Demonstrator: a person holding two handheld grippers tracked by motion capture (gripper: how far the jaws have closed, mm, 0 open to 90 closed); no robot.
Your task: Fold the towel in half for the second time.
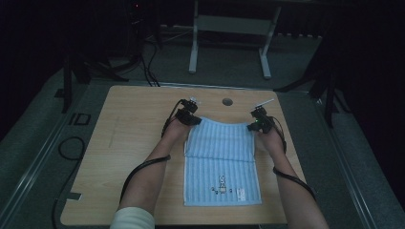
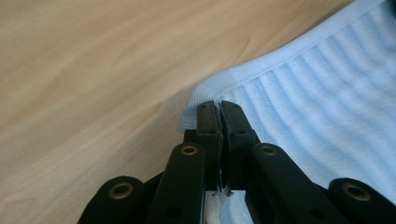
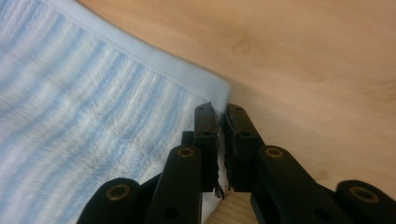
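Observation:
A light blue striped towel (image 1: 221, 160) with a small rabbit print lies on the wooden table (image 1: 129, 143), its far part folded over toward me. My left gripper (image 1: 190, 116) is shut on the towel's far left corner (image 2: 205, 91); its black jaws pinch the cloth between them. My right gripper (image 1: 256, 123) is shut on the far right corner (image 3: 212, 88), with the hem caught between its jaws. Both corners rest low at the table. The towel's ribbed surface (image 2: 327, 107) stretches away from the left gripper (image 2: 219, 108), and the right gripper (image 3: 217, 111) has the weave (image 3: 93, 116) at its left.
A round cable hole (image 1: 227, 101) sits in the table just beyond the towel. Black cables trail from both grippers along the forearms. Behind the table stand a white desk frame (image 1: 229, 33) and dark stands on the grey floor.

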